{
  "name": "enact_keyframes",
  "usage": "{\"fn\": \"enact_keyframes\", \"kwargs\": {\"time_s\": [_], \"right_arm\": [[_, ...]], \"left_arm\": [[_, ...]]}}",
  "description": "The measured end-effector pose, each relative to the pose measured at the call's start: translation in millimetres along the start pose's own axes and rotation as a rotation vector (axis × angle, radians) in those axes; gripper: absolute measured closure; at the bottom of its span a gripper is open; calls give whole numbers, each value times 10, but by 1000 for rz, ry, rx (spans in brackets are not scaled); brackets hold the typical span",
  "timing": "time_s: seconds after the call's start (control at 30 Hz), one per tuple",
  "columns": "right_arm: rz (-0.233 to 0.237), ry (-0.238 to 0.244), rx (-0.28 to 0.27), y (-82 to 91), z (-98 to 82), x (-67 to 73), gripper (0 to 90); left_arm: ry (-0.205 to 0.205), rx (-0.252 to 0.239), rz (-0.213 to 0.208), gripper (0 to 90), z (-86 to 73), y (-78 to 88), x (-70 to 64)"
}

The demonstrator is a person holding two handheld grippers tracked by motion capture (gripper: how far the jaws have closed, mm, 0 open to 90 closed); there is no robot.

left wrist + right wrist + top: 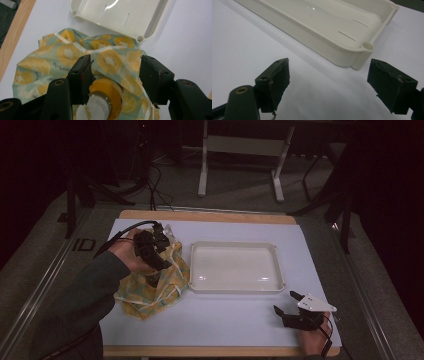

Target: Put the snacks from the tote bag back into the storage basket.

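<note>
A drawstring cloth bag (165,287) printed with yellow citrus slices lies crumpled at the left of the white mat, next to a white plastic tray (235,244). My left gripper (154,277) points down over the bag (62,52). Its jaws stand wide apart (115,65). Between them, close to the left jaw, a white bottle with an orange top (100,105) sticks out of the cloth; the right pad is clear of it. My right gripper (284,301) rests open near the mat's front right corner, with nothing between its jaws (329,67), facing the tray's corner (352,50).
The tray (140,38) holds nothing and sits mid-table, just right of the bag. The wooden table edge (210,216) frames the mat. Beyond it are a table frame (240,155) and cables on the floor.
</note>
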State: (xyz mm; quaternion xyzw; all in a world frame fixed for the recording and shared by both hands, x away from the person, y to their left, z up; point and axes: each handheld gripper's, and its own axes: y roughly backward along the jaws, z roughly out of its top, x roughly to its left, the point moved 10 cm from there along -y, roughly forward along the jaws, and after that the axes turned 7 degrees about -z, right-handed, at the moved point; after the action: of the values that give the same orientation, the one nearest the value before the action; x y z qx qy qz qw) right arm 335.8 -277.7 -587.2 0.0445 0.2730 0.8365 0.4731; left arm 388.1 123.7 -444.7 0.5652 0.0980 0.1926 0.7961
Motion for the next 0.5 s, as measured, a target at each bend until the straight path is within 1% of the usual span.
{"fn": "enact_keyframes", "kwargs": {"time_s": [0.1,0.17,0.2,0.23,0.37,0.5], "right_arm": [[0,1,-1,2,0,1,177],[2,3,-1,3,1,4,177],[2,3,-1,3,1,4,177],[5,6,-6,5,4,9,177],[7,11,-9,9,6,18,177],[7,13,-10,12,6,20,176]], "left_arm": [[19,23,3,444,-68,0,33],[41,34,-4,449,-106,0,45],[41,34,-4,453,-106,0,45],[55,37,-11,453,-124,1,50],[87,40,-13,458,-159,14,84],[117,53,-3,459,-186,16,120]]}}
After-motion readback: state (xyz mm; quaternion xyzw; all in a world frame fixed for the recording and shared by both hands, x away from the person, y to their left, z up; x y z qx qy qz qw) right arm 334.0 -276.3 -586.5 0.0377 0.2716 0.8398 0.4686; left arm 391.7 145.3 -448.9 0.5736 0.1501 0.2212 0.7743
